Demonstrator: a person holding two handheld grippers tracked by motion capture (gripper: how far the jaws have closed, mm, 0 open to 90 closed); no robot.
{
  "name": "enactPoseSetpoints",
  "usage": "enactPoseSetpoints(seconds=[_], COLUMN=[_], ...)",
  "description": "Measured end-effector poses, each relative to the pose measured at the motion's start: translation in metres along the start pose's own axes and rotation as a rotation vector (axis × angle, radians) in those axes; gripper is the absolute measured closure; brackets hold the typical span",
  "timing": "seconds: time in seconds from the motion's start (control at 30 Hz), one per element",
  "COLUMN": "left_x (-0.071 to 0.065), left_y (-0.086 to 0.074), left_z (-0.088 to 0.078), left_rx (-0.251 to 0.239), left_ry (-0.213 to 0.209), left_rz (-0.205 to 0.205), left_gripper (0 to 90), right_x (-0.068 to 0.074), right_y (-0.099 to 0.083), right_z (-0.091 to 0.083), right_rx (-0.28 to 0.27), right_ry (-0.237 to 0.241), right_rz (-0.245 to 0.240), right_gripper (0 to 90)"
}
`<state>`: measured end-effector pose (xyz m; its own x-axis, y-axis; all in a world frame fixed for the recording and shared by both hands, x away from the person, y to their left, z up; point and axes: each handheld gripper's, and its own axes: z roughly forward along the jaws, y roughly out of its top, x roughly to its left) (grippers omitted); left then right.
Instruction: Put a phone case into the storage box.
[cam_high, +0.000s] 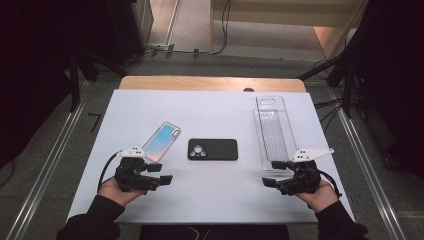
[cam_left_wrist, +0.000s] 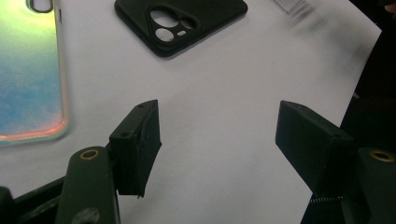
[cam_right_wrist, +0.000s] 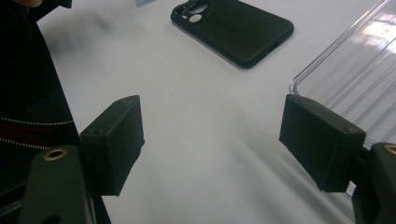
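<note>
High view: iridescent case (cam_high: 162, 141) beside left hand-held gripper (cam_high: 164, 181).

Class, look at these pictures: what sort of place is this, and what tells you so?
Probably a recording lab or workshop: a white table on a bare floor, loose cables behind, and handheld grippers, left and right.

Two sleeved forearms enter from six o'clock. The left gripper (cam_high: 162, 180), at about eight o'clock, points toward three with jaws apart and empty. The right gripper (cam_high: 270, 182), at four o'clock, points toward nine, jaws likewise spread.
</note>
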<state>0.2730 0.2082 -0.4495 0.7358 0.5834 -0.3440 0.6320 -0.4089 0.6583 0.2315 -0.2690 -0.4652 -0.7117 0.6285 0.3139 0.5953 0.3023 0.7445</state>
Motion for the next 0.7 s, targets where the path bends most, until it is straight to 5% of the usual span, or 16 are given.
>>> enactPoseSetpoints(seconds=[0.47,0.7], left_x=[0.002,0.014], left_y=[0.009,0.02], left_z=[0.001,0.0], left_rx=[-0.014,-0.05], left_ry=[0.055,0.092], left_rz=[0.05,0.043], left_gripper=[27.8,27.7], right_x=[-0.001,-0.001], right_y=[0.0,0.0], right_z=[0.0,0.0], right_rx=[-0.002,0.0], right_ry=[-0.002,-0.001], right_rz=[-0.002,-0.001], right_gripper=[19.8,19.8])
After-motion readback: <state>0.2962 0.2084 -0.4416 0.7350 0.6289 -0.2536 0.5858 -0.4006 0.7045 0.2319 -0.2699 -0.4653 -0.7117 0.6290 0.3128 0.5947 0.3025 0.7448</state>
